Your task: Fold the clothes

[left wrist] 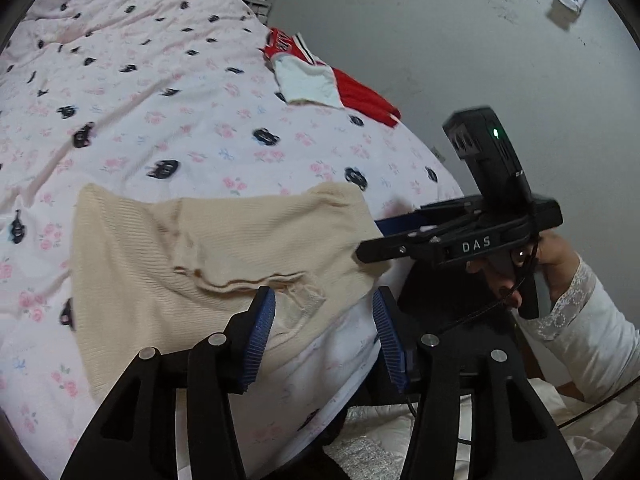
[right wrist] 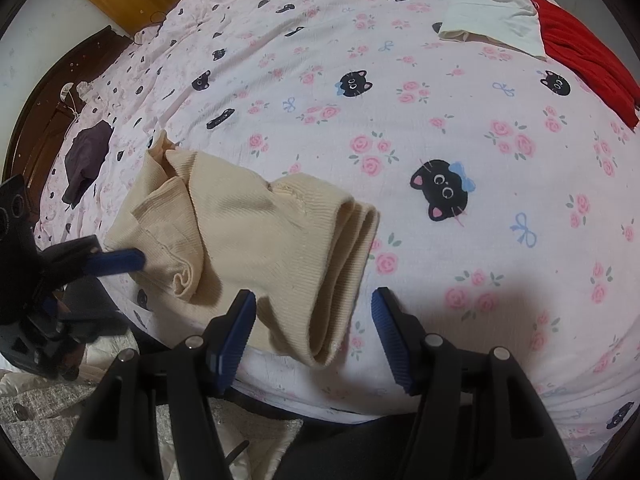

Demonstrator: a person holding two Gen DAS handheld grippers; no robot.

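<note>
A beige ribbed knit garment (left wrist: 208, 252) lies folded on the pink cat-print bedsheet (left wrist: 160, 100), near the bed's front edge. My left gripper (left wrist: 325, 322) hovers over its near right corner, jaws open, the pads clear of the cloth. In the right wrist view the garment (right wrist: 256, 232) shows its stacked folded edge at the right. My right gripper (right wrist: 313, 322) stands open with that folded corner lying between its pads, not pressed. One blue finger (right wrist: 120, 261) of the left gripper rests at the garment's left edge. A hand (left wrist: 552, 264) holds the right gripper's body (left wrist: 472, 244).
Red and white clothes (right wrist: 520, 12) lie at the far right of the bed. A dark garment (right wrist: 86, 160) lies at the left by the wooden headboard (right wrist: 36, 120). A grey wall (left wrist: 440, 40) runs along the bed's far side. White quilted fabric (right wrist: 52, 420) lies below the front edge.
</note>
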